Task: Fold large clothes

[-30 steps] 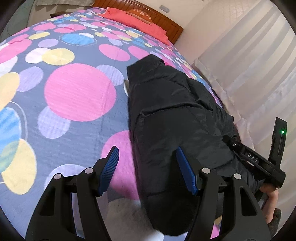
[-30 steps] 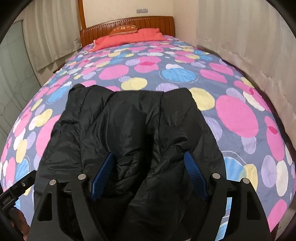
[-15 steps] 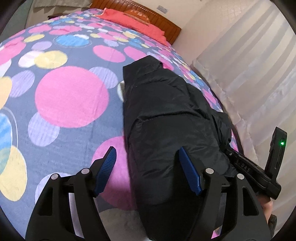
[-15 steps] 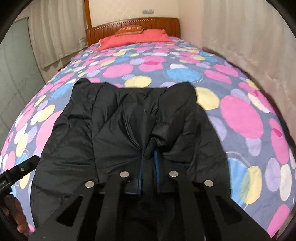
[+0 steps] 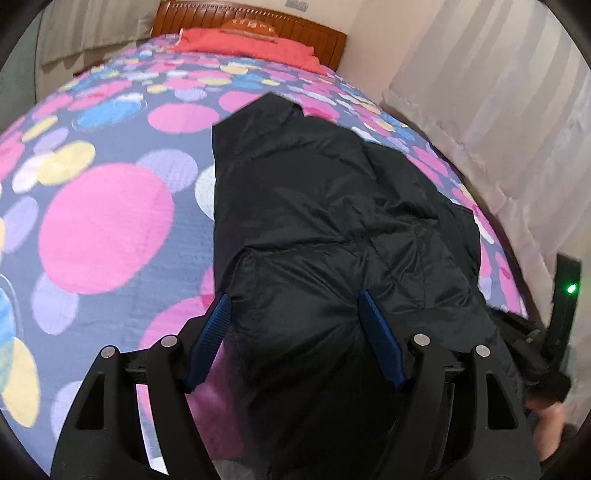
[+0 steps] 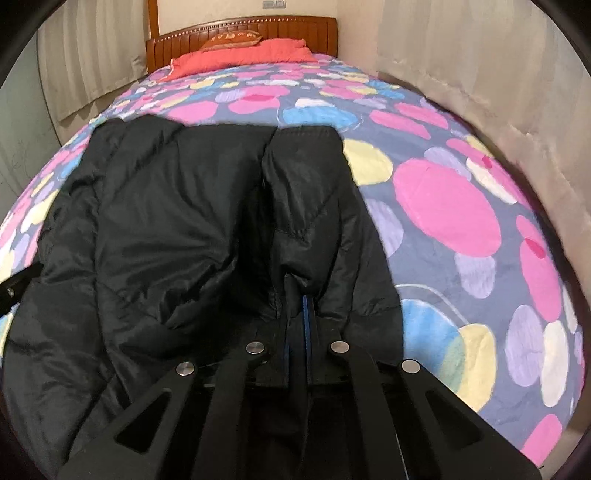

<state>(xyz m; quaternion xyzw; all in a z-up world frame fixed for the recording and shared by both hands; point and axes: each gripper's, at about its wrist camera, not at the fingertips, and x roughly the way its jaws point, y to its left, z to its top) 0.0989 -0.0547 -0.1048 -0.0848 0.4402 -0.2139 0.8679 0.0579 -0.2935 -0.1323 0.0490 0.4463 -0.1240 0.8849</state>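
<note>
A black puffer jacket (image 5: 332, 221) lies lengthwise on the bed, its near hem at the foot. My left gripper (image 5: 295, 332) is open, its blue pads astride the jacket's near left corner, not closed on it. In the right wrist view the jacket (image 6: 177, 206) fills the left and middle. My right gripper (image 6: 297, 321) is shut on a fold of the jacket's near hem, right of its middle seam. The right gripper's body (image 5: 554, 332) shows at the right edge of the left wrist view.
The bed has a spotted pink, blue and yellow cover (image 5: 103, 229) (image 6: 443, 206). A red pillow (image 6: 251, 55) lies by the wooden headboard (image 6: 240, 33). Pale curtains (image 5: 498, 110) hang close along the bed's right side.
My right gripper closed on the jacket's hem. My left gripper moved right and forward, so its open pads now straddle the jacket's near left corner.
</note>
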